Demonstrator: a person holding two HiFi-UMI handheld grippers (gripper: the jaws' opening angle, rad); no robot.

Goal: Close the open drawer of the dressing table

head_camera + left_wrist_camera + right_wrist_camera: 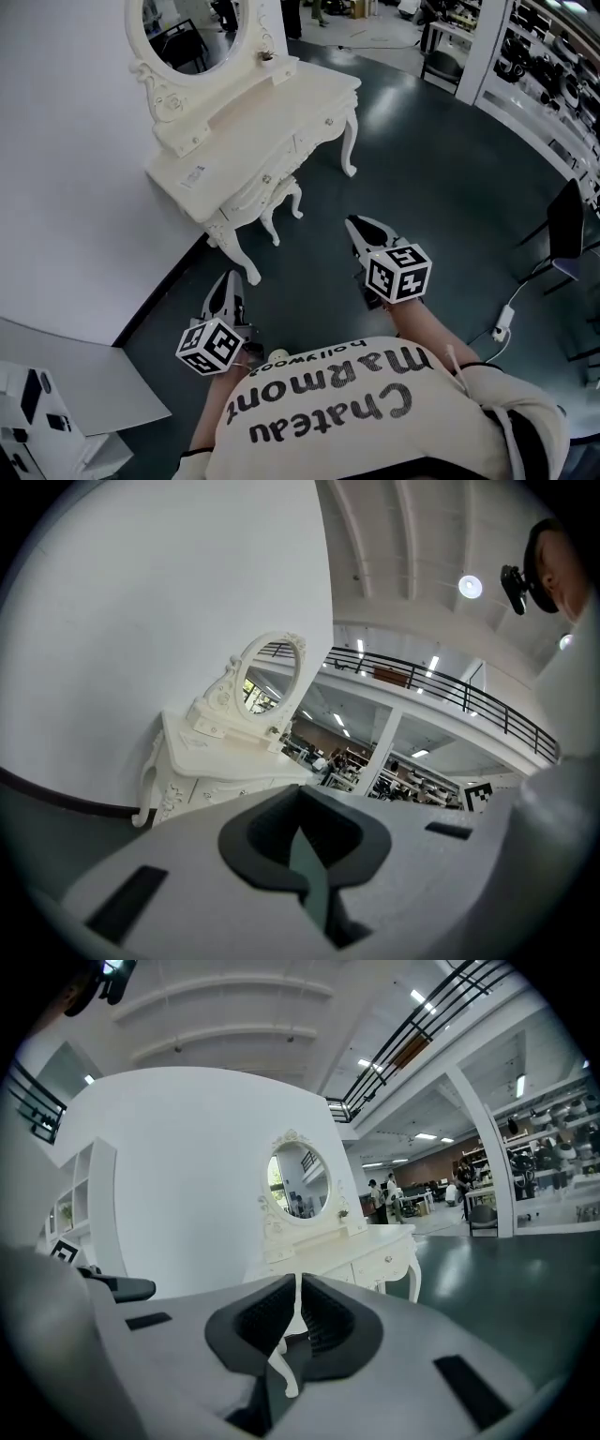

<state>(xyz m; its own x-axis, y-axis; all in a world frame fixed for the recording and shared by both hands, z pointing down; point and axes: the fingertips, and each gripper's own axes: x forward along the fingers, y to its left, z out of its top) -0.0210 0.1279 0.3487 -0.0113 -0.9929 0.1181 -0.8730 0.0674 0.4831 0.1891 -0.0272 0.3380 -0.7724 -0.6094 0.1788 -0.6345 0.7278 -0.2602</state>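
1. The dressing table [272,112] is white and stands against the white wall [66,169] on the dark floor [422,159]. Its oval mirror [192,33] rises at the back.
2. Its drawer fronts run along the side facing me, each with a small knob [328,120]. From this far off I cannot tell which drawer stands open.
3. My left gripper [231,278] is over bare floor, well short of the table, and points toward the near carved leg [234,251].
4. In the left gripper view its jaws are together at the tips with nothing between them. Only a sliver of floor shows lower down between the pads.
5. My right gripper [359,225] is further forward, also over the floor and apart from the table. It aims at the table's front.
6. In the right gripper view its jaws are closed to a thin slit and hold nothing — one white table leg shows through the gap, far beyond.
7. The marker cube [398,272] on the right gripper sits just ahead of my printed shirt [375,412].
8. A black chair [565,225] stands off to the right, well apart from the table.
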